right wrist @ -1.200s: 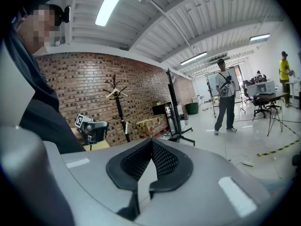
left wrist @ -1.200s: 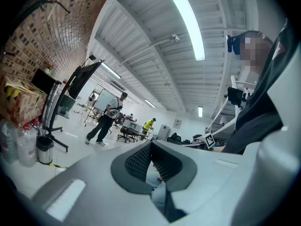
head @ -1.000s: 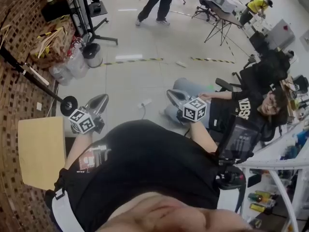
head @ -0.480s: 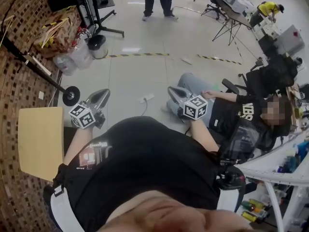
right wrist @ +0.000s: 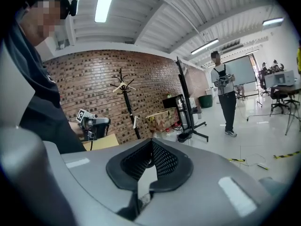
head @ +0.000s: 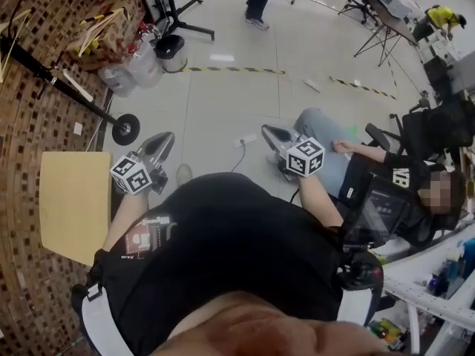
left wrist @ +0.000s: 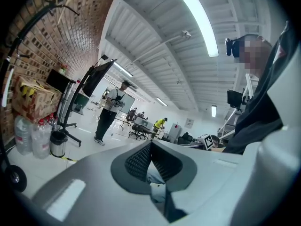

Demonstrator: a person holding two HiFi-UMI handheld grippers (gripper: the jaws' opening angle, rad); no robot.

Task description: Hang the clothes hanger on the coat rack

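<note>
Left gripper point(head: 162, 145) and right gripper point(head: 273, 135), mid-frame, both have jaws pressed together on nothing; open floor point(head: 223, 102) lies above them, brick wall point(head: 18, 162) along the left edge.

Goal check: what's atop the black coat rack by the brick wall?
A pale clothes hanger near the top of the black coat rack; its hook is too small to see.

Bright, even light from long white ceiling strip lamps point(left wrist: 197, 20). Soft glare patch on glossy pale floor point(head: 223, 102). Heavy fisheye bending, dark vignetted corners, blurred near foreground.
</note>
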